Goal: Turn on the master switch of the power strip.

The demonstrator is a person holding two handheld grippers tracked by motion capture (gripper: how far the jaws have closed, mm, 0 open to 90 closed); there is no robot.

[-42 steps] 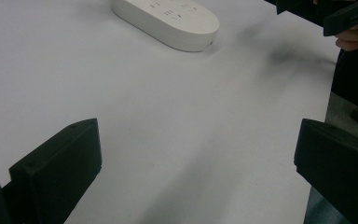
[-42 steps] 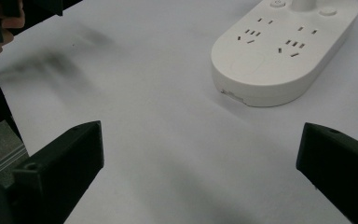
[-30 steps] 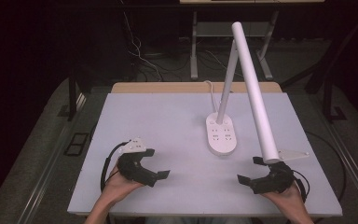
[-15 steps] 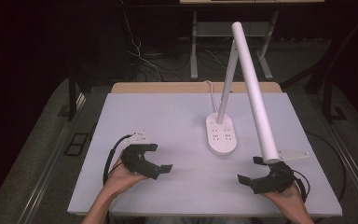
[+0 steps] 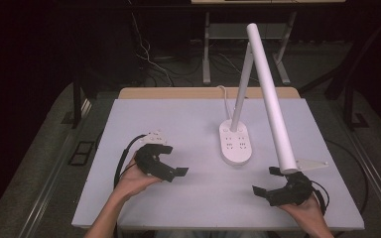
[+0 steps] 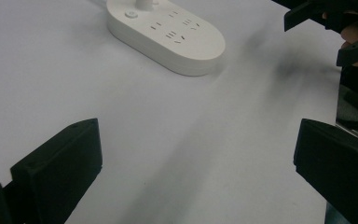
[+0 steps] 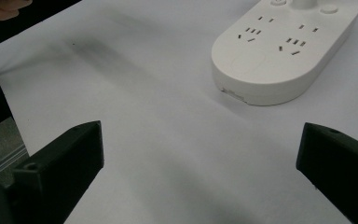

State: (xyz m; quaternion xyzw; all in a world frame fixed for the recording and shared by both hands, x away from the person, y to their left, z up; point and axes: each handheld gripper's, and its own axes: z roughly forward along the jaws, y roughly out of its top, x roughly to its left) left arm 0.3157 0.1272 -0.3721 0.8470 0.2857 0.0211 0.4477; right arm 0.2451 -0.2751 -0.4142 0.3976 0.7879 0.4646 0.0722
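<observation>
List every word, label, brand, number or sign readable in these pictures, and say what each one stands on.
No readable text in any view.
Lamp base: socket slots and round buttons, no legible print.
Lamp head: plain white tube, no marking.
Left gripper and right gripper: black, jaws open, no label to be made out.
Table: bare, unmarked.

A white desk lamp is standing on the desk, toward its far right part, well in from every edge. Its base is a flat, rounded oblong lying flat, its top bearing rows of socket slots and round buttons near the stem. A slim white stem is rising from the far end of the base, leaning slightly. A long white tube head is slanting down toward the desk's near right corner, its lower end hanging above the desk.
</observation>
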